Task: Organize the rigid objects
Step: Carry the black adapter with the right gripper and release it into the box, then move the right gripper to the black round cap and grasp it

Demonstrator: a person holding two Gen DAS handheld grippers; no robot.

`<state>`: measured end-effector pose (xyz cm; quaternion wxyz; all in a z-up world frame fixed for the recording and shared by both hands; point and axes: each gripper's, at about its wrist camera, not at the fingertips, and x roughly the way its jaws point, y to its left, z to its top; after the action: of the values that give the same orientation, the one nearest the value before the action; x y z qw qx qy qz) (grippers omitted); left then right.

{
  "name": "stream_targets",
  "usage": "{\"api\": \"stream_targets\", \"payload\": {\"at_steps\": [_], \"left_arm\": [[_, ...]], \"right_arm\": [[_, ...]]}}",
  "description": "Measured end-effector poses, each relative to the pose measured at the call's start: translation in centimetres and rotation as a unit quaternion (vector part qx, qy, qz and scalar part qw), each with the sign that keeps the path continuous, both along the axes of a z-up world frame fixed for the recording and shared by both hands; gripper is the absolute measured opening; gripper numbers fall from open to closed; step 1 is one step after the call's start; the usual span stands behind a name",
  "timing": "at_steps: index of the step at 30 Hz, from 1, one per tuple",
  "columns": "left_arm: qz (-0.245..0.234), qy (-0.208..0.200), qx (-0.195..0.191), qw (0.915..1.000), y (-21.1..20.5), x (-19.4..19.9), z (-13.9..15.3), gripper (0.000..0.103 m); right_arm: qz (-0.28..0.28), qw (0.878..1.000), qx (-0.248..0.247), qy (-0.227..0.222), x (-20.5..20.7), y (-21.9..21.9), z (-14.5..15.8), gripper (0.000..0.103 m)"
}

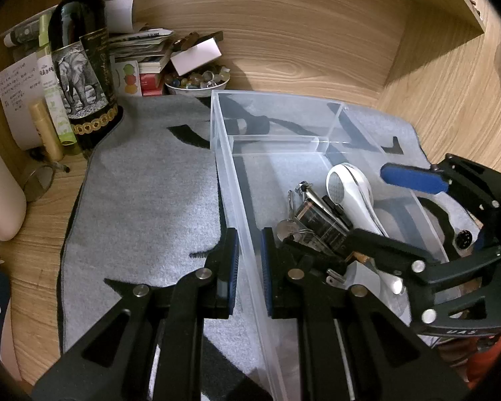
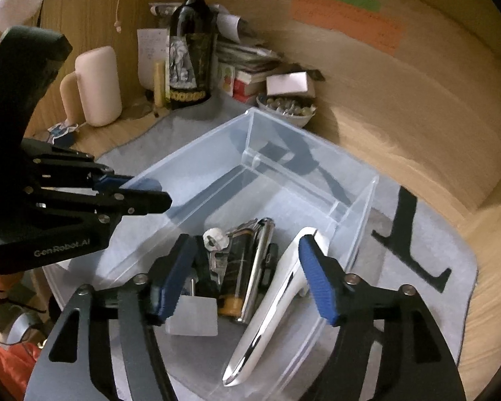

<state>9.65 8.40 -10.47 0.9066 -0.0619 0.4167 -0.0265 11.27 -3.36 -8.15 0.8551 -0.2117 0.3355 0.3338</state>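
A clear plastic bin (image 1: 232,180) stands on a grey felt mat (image 1: 143,183) that covers the middle of the wooden desk (image 1: 444,77). A clear divider (image 1: 277,139) crosses the bin near its far end.

The left gripper (image 1: 249,264) straddles the bin's left wall near the near corner, one blue pad (image 1: 233,267) outside and the other inside. The pads sit just beside the wall on either side; whether they actually press it I cannot tell.

The right gripper (image 2: 247,284) hangs over the near end of the bin with its fingers spread wide and nothing between them. Its right finger (image 2: 317,280) lies just beside the head of a white and chrome handheld device (image 2: 270,304), which stretches along the bin's right wall.

Left of that device, in the same large compartment, small things lie heaped: a dark battery (image 2: 238,267) with an orange end, a chrome nail clipper (image 2: 259,264), a silver key (image 2: 215,239) and a flat silver plate (image 2: 192,314).

At the desk's far left corner stand a dark wine bottle (image 1: 80,67) with an elephant label, a gold tube (image 1: 46,130) and a stack of papers and books (image 1: 143,50). A white bowl of glass stones (image 1: 198,82) sits just behind the bin's far left corner
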Motion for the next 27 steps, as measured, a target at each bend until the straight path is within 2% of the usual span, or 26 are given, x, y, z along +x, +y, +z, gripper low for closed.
{"api": "stream_targets", "payload": {"at_steps": [7,15,19,27], "left_arm": [[0.000,0.000,0.000,1.0000,0.0,0.0,0.0,0.012],[-0.002,-0.001,0.001,1.0000,0.0,0.0,0.0,0.012],[-0.002,-0.001,0.001,1.0000,0.0,0.0,0.0,0.012],[-0.001,-0.001,0.002,1.0000,0.0,0.0,0.0,0.012]], "right_arm": [[-0.023,0.999,0.020,-0.021,-0.1,-1.3,1.4,0.063],[-0.090,0.993,0.054,-0.045,0.0,-5.6,3.7,0.064],[-0.138,0.987,0.058,-0.058,-0.1,-8.9,4.1,0.069],[-0.234,0.969,0.053,-0.054,0.1,-15.7,3.3,0.069]]}}
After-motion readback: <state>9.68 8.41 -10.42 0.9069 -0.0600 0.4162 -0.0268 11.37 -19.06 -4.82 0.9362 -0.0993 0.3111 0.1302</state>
